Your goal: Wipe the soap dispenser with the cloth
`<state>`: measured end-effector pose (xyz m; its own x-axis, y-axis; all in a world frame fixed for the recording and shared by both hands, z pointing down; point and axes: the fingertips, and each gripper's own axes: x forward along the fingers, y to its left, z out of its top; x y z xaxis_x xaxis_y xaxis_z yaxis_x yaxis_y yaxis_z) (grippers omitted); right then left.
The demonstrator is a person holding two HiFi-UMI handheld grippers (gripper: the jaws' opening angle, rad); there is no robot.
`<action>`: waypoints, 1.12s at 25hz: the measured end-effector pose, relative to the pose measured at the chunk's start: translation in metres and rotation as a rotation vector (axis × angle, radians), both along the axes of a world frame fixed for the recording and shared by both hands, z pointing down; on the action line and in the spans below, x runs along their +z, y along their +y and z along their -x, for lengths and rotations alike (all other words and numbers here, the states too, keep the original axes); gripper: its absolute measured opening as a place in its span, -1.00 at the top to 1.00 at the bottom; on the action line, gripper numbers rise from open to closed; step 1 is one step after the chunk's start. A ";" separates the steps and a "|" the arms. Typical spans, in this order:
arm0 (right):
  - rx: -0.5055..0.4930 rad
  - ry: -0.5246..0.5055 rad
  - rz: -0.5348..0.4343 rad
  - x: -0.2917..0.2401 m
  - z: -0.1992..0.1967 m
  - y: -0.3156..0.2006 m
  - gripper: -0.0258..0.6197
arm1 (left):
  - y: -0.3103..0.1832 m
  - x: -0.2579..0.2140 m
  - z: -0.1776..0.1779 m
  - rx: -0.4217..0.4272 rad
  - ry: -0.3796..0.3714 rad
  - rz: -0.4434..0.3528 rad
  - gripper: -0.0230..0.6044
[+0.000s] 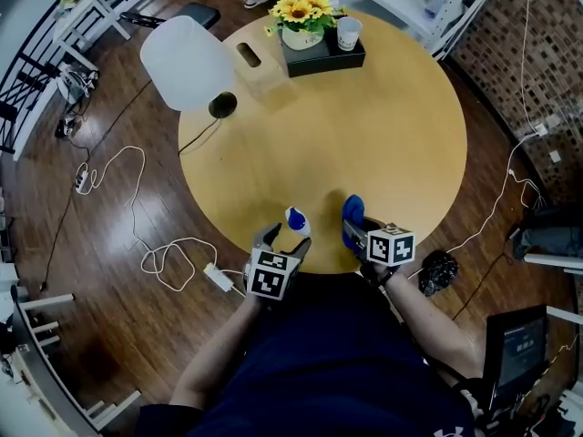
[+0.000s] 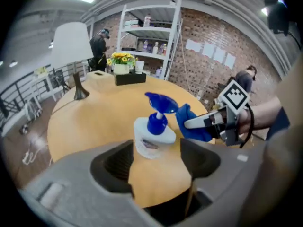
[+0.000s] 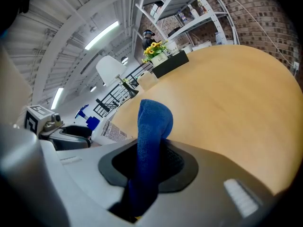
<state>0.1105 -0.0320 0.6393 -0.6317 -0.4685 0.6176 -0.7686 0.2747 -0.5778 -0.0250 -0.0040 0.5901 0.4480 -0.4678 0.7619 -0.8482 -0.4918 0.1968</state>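
Note:
A white soap dispenser (image 1: 297, 220) with a blue pump stands upright near the front edge of the round wooden table (image 1: 364, 126). My left gripper (image 1: 284, 238) is open. The dispenser (image 2: 152, 136) stands between its jaws (image 2: 156, 162) with a gap on both sides. My right gripper (image 1: 363, 235) is shut on a blue cloth (image 1: 352, 215), just right of the dispenser. In the right gripper view the cloth (image 3: 151, 126) sticks up folded from between the jaws (image 3: 149, 162), with the dispenser (image 3: 111, 132) to its left. The cloth (image 2: 191, 122) is close beside the pump head; I cannot tell whether they touch.
At the table's far side are a white lamp (image 1: 187, 62), a tan tissue box (image 1: 255, 62), and a black tray (image 1: 323, 55) with sunflowers (image 1: 303, 12) and a cup (image 1: 348, 33). Cables (image 1: 137, 235) lie on the wood floor to the left. Shelves (image 2: 151, 37) stand behind the table.

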 end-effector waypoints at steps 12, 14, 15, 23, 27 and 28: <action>0.020 0.013 0.017 0.000 -0.020 0.007 0.62 | -0.054 0.041 -0.028 0.026 -0.168 -0.073 0.03; 0.028 0.019 0.022 0.002 -0.024 0.008 0.62 | -0.056 0.040 -0.020 -0.006 -0.147 -0.069 0.07; 0.030 0.021 0.024 0.003 -0.025 0.008 0.62 | -0.056 0.038 -0.014 -0.047 -0.106 -0.052 0.08; 0.012 -0.011 -0.003 -0.009 -0.008 0.000 0.62 | -0.054 0.002 0.060 -0.619 0.898 0.176 0.21; -0.017 -0.099 -0.077 -0.050 0.020 -0.016 0.62 | -0.057 -0.074 0.081 -0.697 1.299 0.127 0.23; -0.037 -0.127 -0.116 -0.069 0.030 -0.019 0.62 | -0.057 -0.090 0.086 -0.698 1.368 0.112 0.24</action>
<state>0.0802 -0.0509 0.5708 -0.7194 -0.5072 0.4745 -0.6794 0.3719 -0.6326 -0.1106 -0.0615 0.4998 0.5340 -0.8454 0.0080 -0.0414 -0.0167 0.9990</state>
